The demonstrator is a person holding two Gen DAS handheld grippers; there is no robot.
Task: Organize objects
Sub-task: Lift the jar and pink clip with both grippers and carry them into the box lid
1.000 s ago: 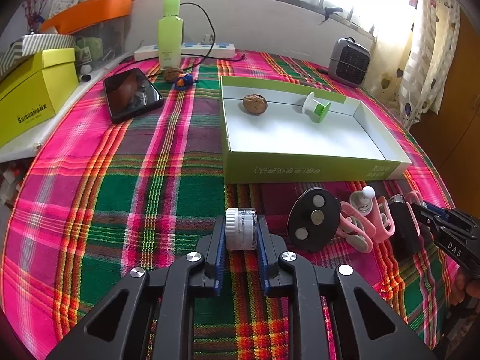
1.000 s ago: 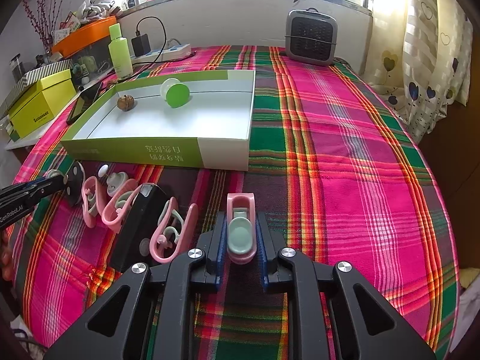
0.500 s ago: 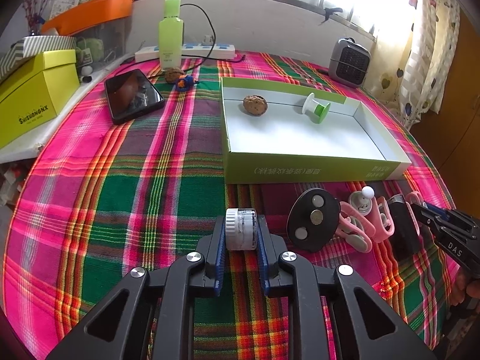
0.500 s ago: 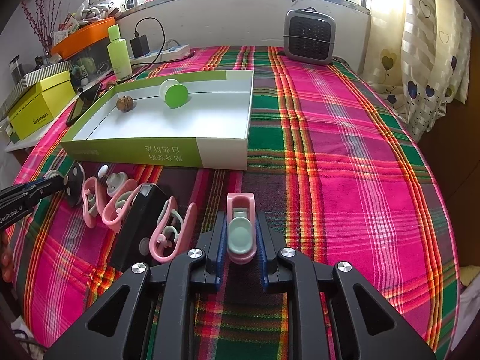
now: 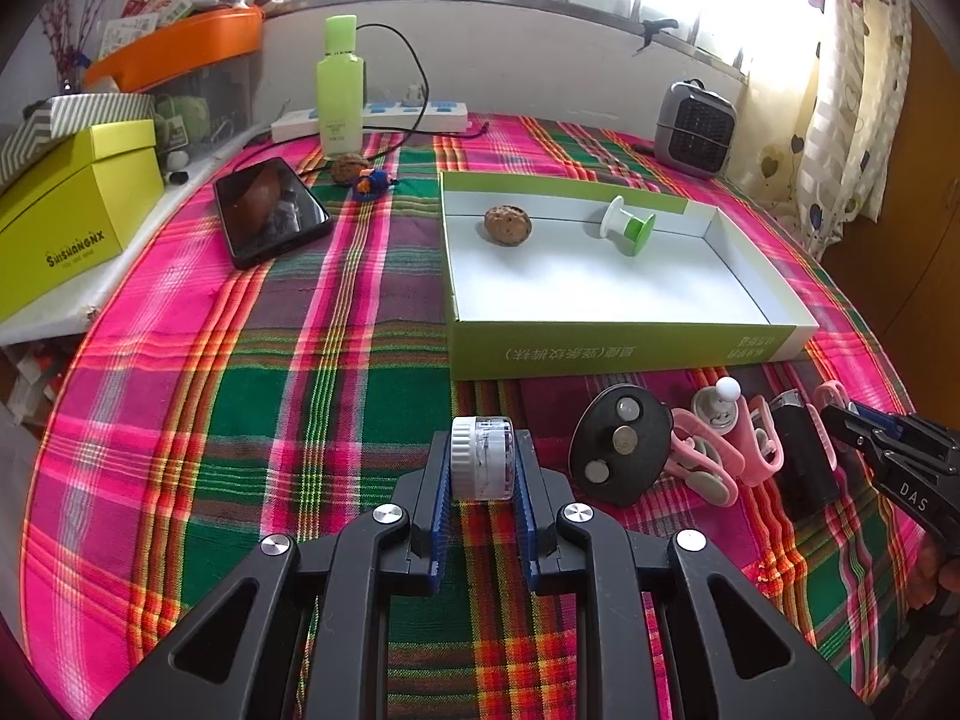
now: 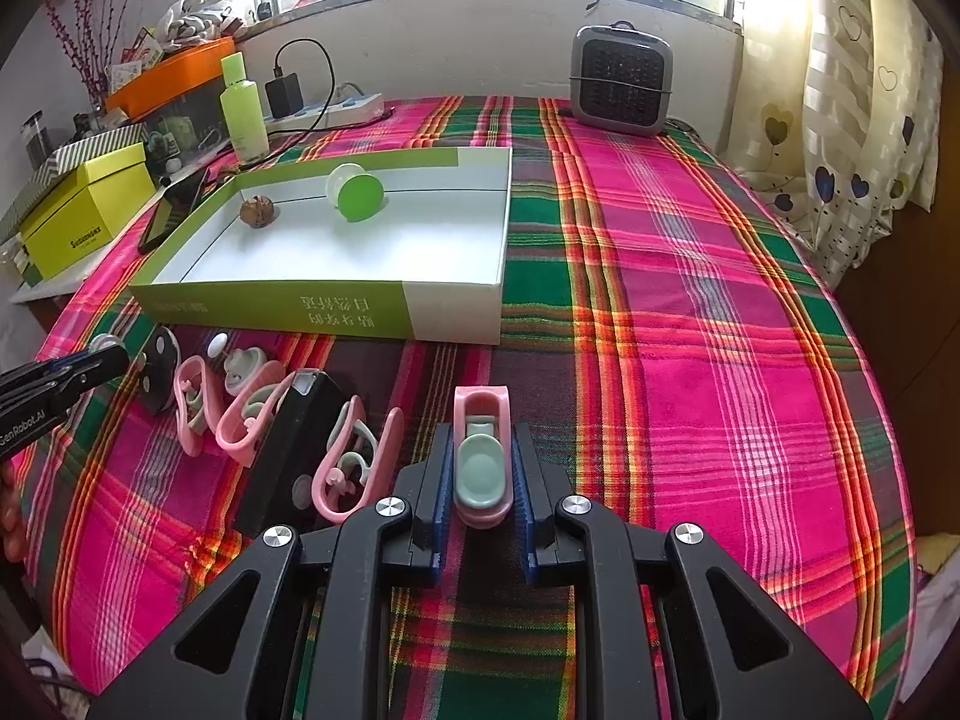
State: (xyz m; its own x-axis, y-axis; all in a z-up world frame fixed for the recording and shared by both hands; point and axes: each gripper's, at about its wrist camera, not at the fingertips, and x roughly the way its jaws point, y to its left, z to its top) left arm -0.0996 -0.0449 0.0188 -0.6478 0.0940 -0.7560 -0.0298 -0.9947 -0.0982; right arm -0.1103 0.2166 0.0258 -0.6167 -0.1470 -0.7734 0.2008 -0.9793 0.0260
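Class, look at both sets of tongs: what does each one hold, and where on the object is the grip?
The left tongs clamp a small clear jar by its two ends. The right tongs clamp a pink clip across its sides.

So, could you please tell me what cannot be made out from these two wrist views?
- Small jar, left wrist view: its contents are unreadable, and the left gripper fingers cover its ends.
- Pink clip, right wrist view: the right gripper fingers hide its sides.
- Black case, right wrist view: partly covered by other pink clips.
- Green box: its printing appears upside down and is too small to read.
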